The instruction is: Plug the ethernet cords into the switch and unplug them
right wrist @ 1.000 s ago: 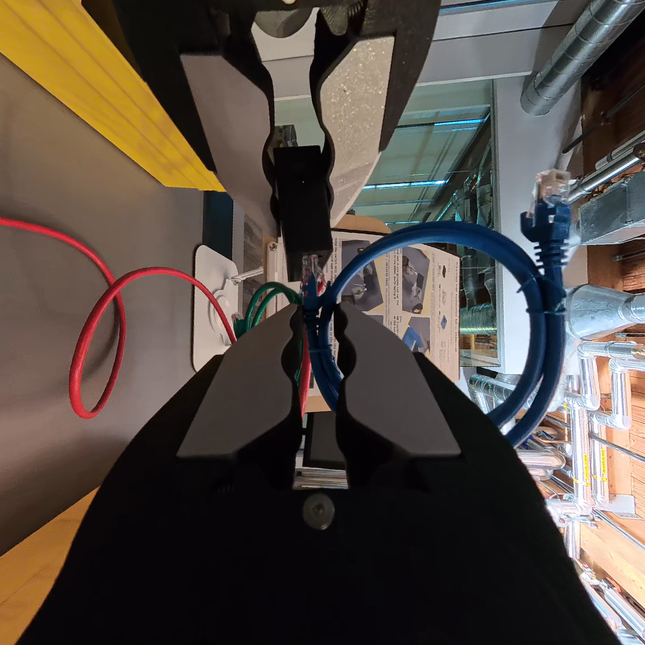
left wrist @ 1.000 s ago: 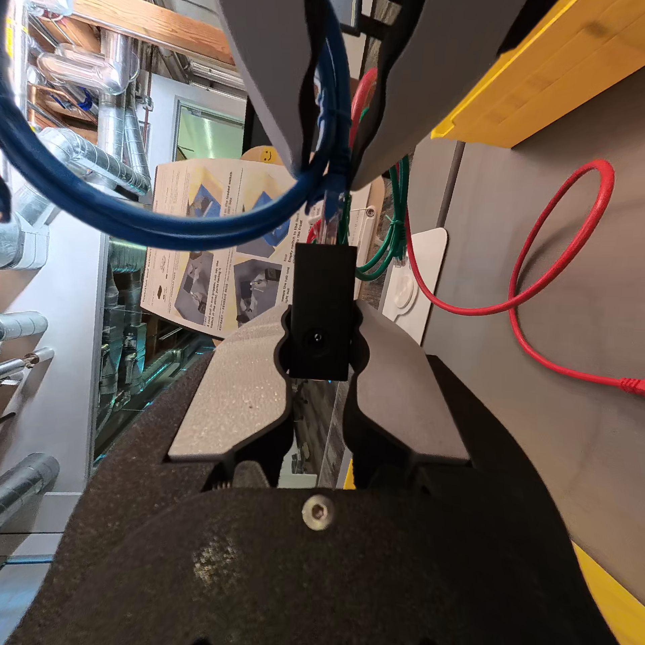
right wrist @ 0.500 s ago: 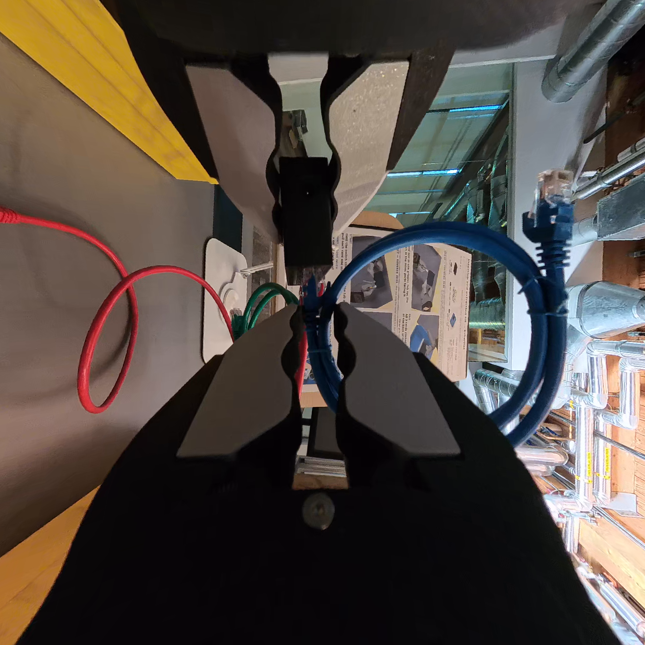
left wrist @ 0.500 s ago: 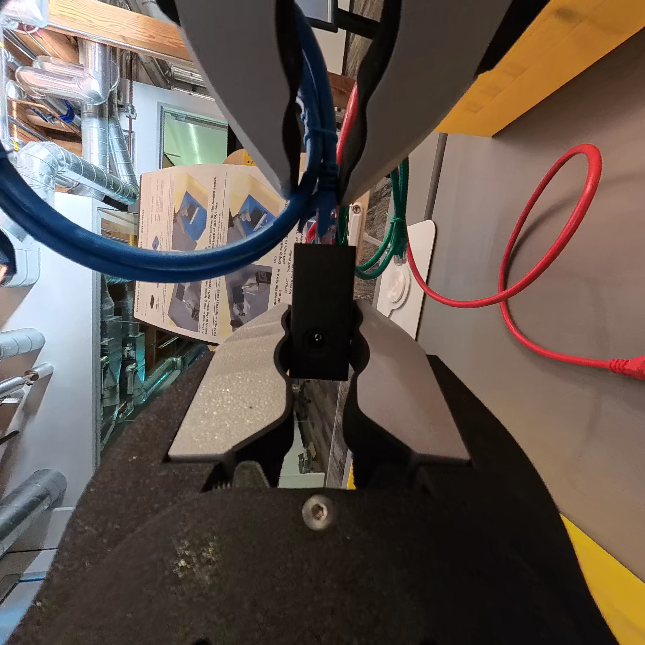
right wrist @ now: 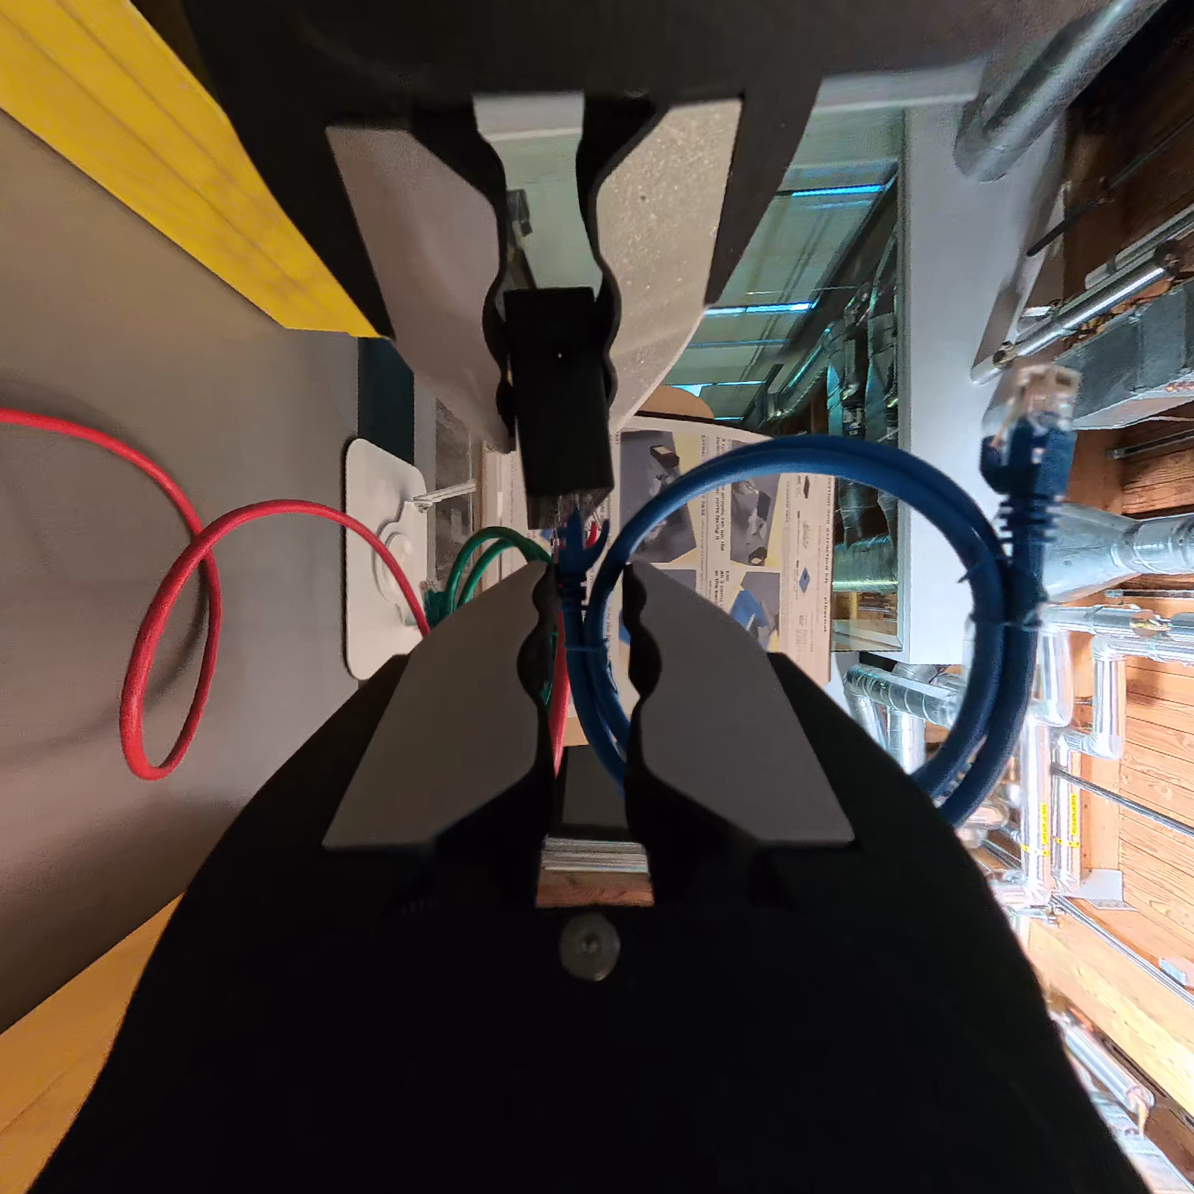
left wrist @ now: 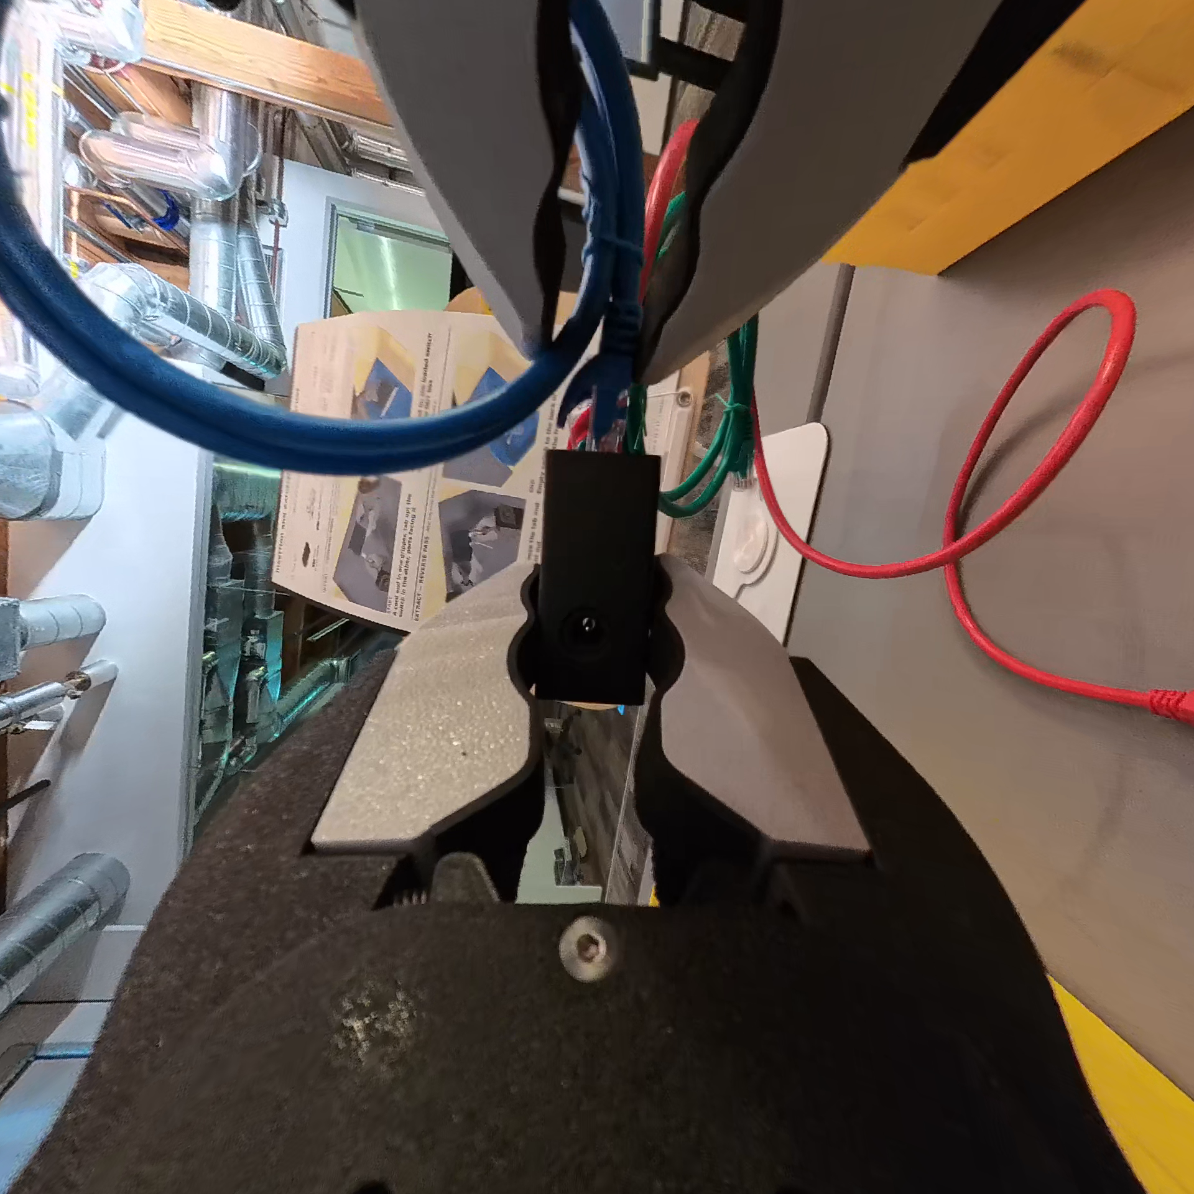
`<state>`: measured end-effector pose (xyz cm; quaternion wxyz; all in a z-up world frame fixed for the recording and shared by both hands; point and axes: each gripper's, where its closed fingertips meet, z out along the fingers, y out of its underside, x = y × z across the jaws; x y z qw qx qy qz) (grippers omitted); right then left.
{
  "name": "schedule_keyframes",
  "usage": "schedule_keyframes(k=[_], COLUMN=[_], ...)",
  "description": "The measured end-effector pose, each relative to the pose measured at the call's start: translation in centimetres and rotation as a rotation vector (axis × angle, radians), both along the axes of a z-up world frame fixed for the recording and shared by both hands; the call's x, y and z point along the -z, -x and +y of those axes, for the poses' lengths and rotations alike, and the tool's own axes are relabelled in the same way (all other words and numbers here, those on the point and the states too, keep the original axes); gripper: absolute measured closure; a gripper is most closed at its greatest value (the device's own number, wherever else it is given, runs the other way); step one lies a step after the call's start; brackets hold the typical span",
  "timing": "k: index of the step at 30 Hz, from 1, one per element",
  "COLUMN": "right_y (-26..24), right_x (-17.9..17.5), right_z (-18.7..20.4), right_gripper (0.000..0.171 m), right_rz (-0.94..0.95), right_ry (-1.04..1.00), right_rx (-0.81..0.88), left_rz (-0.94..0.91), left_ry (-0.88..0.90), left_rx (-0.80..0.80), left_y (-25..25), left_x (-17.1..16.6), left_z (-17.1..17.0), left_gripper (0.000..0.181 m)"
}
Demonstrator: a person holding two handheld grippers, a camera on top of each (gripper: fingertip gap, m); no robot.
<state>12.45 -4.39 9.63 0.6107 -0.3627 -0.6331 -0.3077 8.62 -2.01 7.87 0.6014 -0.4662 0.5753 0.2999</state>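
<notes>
My left gripper (left wrist: 594, 620) is shut on a small black switch (left wrist: 601, 536) and holds it in the air. My right gripper (right wrist: 588, 575) faces it, shut on a coiled blue ethernet cord (right wrist: 807, 452) just behind its plug. The clear plug (left wrist: 607, 439) sits at the switch's port face, its tip partly inside. In the right wrist view the switch (right wrist: 562, 420) hangs from the left gripper (right wrist: 559, 387) above. The cord's free plug (right wrist: 1034, 400) sticks out to the side. In the left wrist view the right gripper (left wrist: 601, 362) comes in from the top.
A red cord (left wrist: 969, 452) lies looped on the grey mat (left wrist: 1034, 646), and also shows in the right wrist view (right wrist: 168, 614). A green cord (left wrist: 736, 439) lies by a white stand (left wrist: 775, 504). A printed sheet (left wrist: 362, 465) stands behind. Yellow table edges (left wrist: 1034, 129) border the mat. The left gripper's tips are roughly 5 centimeters from the right gripper's.
The two grippers have closed in on each other. The blue cord's plug, earlier clear of the switch, now meets its port with less of the clear tip showing.
</notes>
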Motion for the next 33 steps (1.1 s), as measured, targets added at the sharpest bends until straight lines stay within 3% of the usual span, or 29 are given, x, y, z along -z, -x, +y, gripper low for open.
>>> schedule_keyframes(k=[17, 23, 26, 29, 31, 33], right_y=[-0.7, -0.3, 0.0, 0.4, 0.8, 1.3], right_x=[-1.8, -3.0, -3.5, -4.5, -4.3, -3.3], right_z=[-0.5, -2.3, -3.6, -5.8, -6.8, -6.4], right_gripper=[0.148, 0.148, 0.148, 0.158, 0.163, 0.157], right_rz=[0.031, 0.109, 0.210, 0.370, 0.458, 0.513], right_ry=[-0.105, -0.096, 0.012, 0.163, 0.379, 0.661], right_rx=[-0.015, -0.126, -0.237, -0.459, -0.601, -0.629], left_rz=[-0.107, -0.142, -0.178, -0.223, -0.253, -0.284], left_ry=[-0.004, -0.010, -0.013, -0.023, -0.030, -0.033], left_rx=[0.031, 0.026, 0.019, 0.015, 0.020, 0.027], left_y=[-0.2, 0.6, 1.5, 2.5, 3.1, 3.5], left_x=[-1.2, -1.7, -2.3, -3.2, -3.9, -4.4], left_z=[-0.1, 0.1, 0.2, 0.1, -0.1, -0.3], left_gripper=[0.152, 0.152, 0.152, 0.152, 0.152, 0.152])
